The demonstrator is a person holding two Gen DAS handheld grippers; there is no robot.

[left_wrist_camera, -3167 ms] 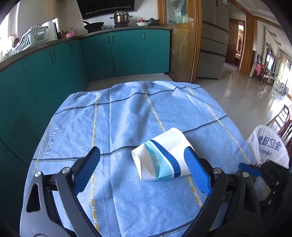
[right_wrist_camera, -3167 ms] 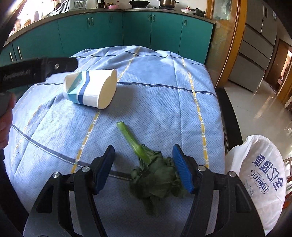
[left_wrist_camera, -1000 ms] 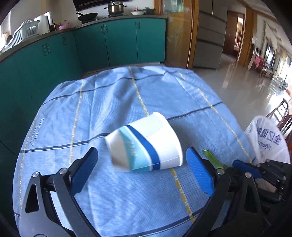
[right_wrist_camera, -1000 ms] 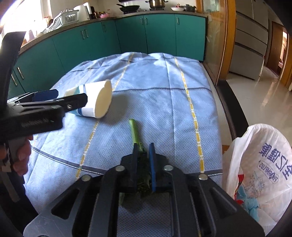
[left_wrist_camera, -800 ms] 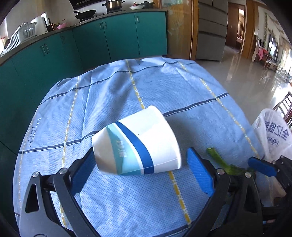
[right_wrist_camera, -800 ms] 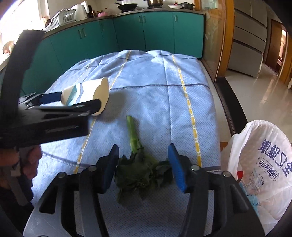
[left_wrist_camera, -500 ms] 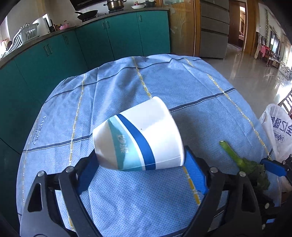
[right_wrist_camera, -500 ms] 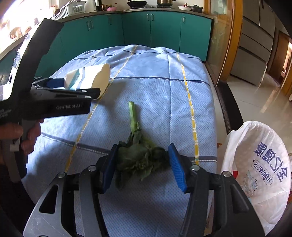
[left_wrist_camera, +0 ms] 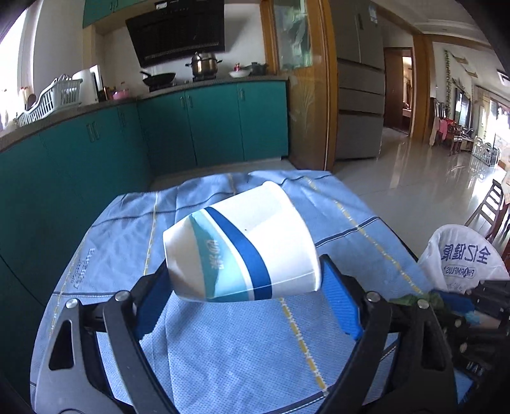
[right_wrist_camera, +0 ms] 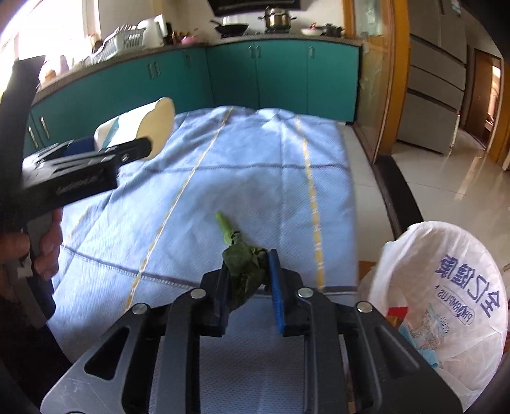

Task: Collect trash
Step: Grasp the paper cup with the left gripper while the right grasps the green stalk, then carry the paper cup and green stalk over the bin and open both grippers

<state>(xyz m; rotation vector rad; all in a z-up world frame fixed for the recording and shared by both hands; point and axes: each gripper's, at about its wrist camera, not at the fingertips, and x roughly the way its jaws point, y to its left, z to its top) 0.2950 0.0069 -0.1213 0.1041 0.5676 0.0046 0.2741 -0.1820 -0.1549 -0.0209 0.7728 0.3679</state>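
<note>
Nearby, white trash bag (right_wrist_camera: 446, 296) (colourful scraps inside) beside tablecloth (right_wrist_camera: 255, 178).

teal kitchen cabinets (left_wrist_camera: 216, 124), glossy tiled floor (left_wrist_camera: 414, 191), grey fridge (left_wrist_camera: 360, 95), bright sunlit window (right_wrist_camera: 19, 25)

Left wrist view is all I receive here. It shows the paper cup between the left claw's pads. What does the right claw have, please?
Observer: The right claw is closing on a green vegetable scrap that sits between its pads, with the stalk pointing away from it.
Operator: Is the trash bag open?
Observer: Yes. The white trash bag gapes open beside the table, and red and blue things show inside it.
</note>
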